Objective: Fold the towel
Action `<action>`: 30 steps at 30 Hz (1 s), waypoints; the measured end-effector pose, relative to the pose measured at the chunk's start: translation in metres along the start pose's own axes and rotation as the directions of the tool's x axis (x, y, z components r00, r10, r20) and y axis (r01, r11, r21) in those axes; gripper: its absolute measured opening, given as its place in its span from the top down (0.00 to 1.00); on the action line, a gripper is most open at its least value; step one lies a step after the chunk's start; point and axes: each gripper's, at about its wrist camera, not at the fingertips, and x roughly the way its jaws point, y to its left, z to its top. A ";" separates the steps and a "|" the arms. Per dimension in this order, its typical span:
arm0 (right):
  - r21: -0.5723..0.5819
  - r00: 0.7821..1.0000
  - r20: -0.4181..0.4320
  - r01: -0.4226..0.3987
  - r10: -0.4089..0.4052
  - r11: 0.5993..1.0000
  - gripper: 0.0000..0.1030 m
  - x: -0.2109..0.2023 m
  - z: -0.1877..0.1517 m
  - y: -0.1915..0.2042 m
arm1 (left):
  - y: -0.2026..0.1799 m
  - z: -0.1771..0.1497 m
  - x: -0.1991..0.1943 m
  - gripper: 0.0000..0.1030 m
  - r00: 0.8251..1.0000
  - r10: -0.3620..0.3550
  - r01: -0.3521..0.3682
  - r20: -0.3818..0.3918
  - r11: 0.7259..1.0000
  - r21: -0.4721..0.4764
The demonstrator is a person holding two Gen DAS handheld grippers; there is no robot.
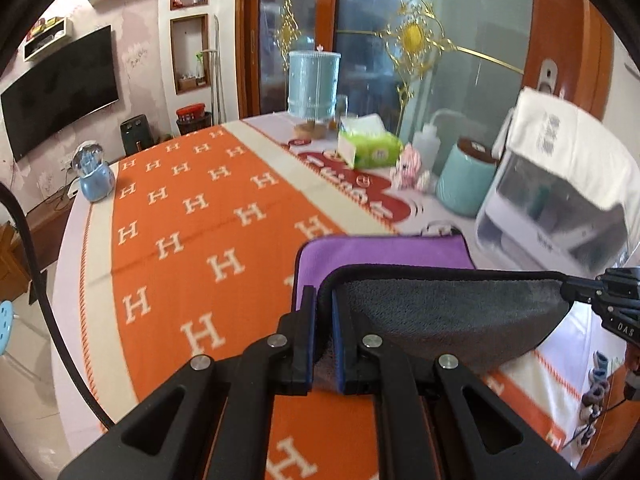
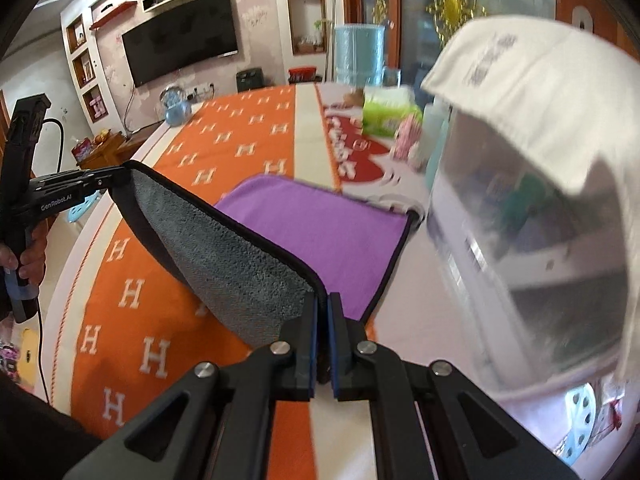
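Note:
The towel (image 1: 380,250) is purple on one face and grey on the other, with a dark hem. Its far half lies flat on the orange blanket. The near edge is lifted, so the grey underside (image 1: 444,312) faces me. My left gripper (image 1: 323,300) is shut on the towel's near left corner. My right gripper (image 2: 322,304) is shut on the near right corner, and also shows in the left wrist view (image 1: 576,288). In the right wrist view the purple face (image 2: 320,228) lies beyond the raised grey flap (image 2: 236,264), and the left gripper (image 2: 116,178) holds the flap's far end.
An orange blanket with white H marks (image 1: 192,220) covers the table. A clear storage box draped with white cloth (image 1: 560,200) stands close on the right. A teal jar (image 1: 464,184), green tissue pack (image 1: 370,148), pink toy (image 1: 410,166) and blue holder (image 1: 94,176) stand further back.

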 end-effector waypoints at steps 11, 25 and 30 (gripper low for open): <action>0.011 0.985 0.119 0.126 -0.126 0.992 0.96 0.024 0.039 -0.021 | 0.004 0.036 0.051 0.96 0.995 -0.003 0.010 0.101 0.998 -0.066; 0.001 0.913 0.184 0.371 -0.365 0.929 0.96 0.101 0.055 -0.019 | 0.018 0.039 0.136 0.96 0.998 0.008 0.001 0.065 0.990 -0.138; -0.033 0.894 0.160 0.429 -0.419 0.902 0.96 0.122 0.051 -0.017 | 0.017 0.033 0.164 0.96 1.000 -0.009 0.013 0.025 0.988 -0.153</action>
